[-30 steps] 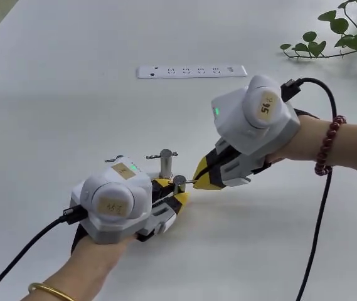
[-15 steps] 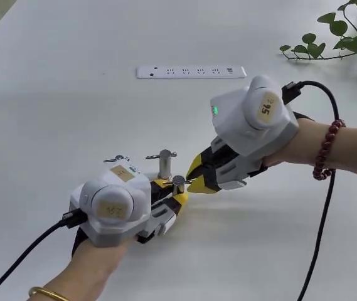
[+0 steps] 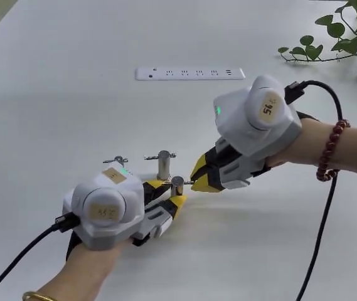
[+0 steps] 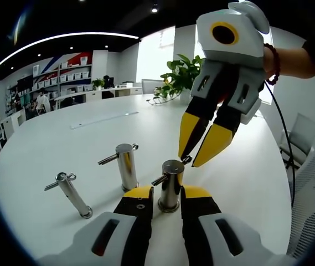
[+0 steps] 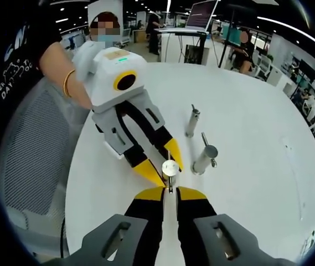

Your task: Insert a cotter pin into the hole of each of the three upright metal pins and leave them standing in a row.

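Three upright metal pins stand on the white table (image 3: 53, 113). My left gripper (image 3: 167, 195) is shut on the base of the nearest pin (image 3: 177, 184), which shows in the left gripper view between the yellow-tipped fingers (image 4: 139, 193) as the near pin (image 4: 171, 183). My right gripper (image 3: 197, 182) comes in from the right, shut on a thin cotter pin (image 5: 170, 185) whose far end is at the near pin's head (image 5: 170, 168). Its end sticks out on the pin's other side (image 4: 159, 179). The middle pin (image 3: 164, 164) and the left pin (image 3: 117, 161) each carry a cotter pin.
A white power strip (image 3: 191, 73) lies further back on the table. A potted plant (image 3: 335, 37) trails at the far right corner. Black cables (image 3: 319, 219) run from both grippers toward the near edge. Open table lies all around.
Both grippers stay at the near pin. The left hand has slid slightly toward the near left; the right gripper wavers a little at the pin's head.
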Demonstrator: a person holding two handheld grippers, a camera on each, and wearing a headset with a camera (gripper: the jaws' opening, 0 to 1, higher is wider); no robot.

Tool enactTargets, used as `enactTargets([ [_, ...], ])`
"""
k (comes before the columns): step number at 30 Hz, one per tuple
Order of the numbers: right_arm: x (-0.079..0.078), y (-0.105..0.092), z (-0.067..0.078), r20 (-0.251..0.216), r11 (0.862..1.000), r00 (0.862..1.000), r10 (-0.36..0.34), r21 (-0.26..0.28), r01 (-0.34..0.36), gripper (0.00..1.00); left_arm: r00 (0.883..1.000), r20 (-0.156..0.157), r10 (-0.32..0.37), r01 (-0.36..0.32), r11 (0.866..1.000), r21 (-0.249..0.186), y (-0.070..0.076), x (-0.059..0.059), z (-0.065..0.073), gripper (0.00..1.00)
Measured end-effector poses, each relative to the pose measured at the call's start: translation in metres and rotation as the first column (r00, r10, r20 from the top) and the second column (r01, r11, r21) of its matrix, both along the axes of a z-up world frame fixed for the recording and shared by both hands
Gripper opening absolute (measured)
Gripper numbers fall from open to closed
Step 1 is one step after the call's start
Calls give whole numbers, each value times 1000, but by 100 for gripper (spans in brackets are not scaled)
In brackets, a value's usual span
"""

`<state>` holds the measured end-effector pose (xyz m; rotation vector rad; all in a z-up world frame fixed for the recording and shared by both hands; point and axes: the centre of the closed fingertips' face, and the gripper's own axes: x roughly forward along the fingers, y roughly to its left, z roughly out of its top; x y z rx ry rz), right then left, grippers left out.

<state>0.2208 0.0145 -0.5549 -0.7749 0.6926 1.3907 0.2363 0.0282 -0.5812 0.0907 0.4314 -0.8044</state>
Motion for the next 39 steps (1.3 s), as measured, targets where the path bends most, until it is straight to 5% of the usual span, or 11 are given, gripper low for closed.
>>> enactTargets([
  [39, 5, 6, -5, -4, 1000, 1000, 10, -5, -10, 0, 1000, -22, -9, 9, 1000, 0, -3, -4, -5, 11],
])
